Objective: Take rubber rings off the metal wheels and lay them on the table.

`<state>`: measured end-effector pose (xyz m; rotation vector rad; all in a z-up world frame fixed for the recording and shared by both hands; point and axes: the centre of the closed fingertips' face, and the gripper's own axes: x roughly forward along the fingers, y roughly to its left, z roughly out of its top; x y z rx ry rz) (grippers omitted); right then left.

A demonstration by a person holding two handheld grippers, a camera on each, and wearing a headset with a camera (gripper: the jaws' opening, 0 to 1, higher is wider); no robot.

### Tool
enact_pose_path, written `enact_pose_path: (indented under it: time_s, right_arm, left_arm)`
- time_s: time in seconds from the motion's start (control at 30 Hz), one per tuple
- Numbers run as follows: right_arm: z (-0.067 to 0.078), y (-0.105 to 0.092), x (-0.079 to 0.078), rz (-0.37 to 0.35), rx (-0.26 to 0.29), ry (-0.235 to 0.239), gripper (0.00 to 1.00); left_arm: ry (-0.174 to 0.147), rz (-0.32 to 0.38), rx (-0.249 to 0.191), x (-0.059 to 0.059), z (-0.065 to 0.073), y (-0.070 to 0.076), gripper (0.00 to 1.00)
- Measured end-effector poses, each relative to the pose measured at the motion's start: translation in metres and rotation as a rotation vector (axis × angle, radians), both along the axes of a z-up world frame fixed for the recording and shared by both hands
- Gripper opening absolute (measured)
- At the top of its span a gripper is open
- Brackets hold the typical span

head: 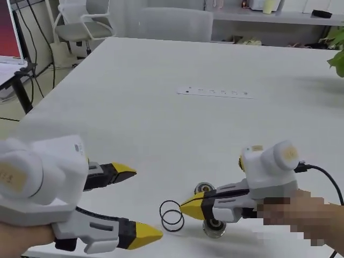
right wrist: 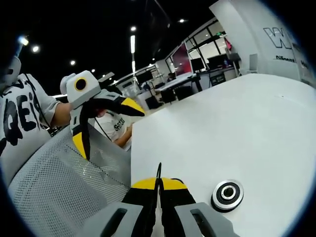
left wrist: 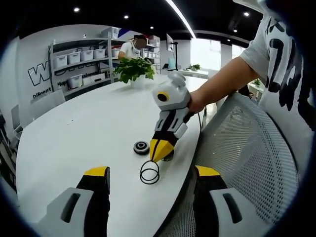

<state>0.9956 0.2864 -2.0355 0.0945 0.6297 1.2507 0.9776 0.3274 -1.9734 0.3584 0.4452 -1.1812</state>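
At the near edge of the white matte table (head: 161, 107) we are holding the left gripper (head: 135, 202), its two yellow-tipped jaws spread wide with nothing between them. Just beyond it, the rubber rings (head: 172, 211) are lying flat on the tabletop close to that near edge. They are two thin black loops, overlapping each other like a loose figure eight.

We are keeping the right gripper (head: 187, 207) low over the table, with its pointed jaws pressed together at the rim of the rings. In the right gripper view a fine black strand is standing up from between the tips, so the jaws are pinching rubber. We cannot tell whether they are pinching one loop or both.

Under that gripper's body the near wheel (head: 214, 227) is sitting on the table, a small shiny metal disc. Just behind it the far wheel (head: 204, 188) is resting flat. It is round, with a pale metal face, a dark hub and a dark band around it.

Toward the middle of the table a flush socket strip (head: 215, 92) is lying, and past the far edge grey chairs (head: 86, 21) are standing.
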Motion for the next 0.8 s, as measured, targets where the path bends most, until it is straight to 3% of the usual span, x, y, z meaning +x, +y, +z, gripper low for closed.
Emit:
enact_pose_path:
  time_s: [0.8]
  right_arm:
    - [-0.013,0.001,-0.002,0.006,-0.035,0.037,0.00]
  left_arm:
    - [0.007,-0.004,0.005,0.000,-0.004,0.002,0.66]
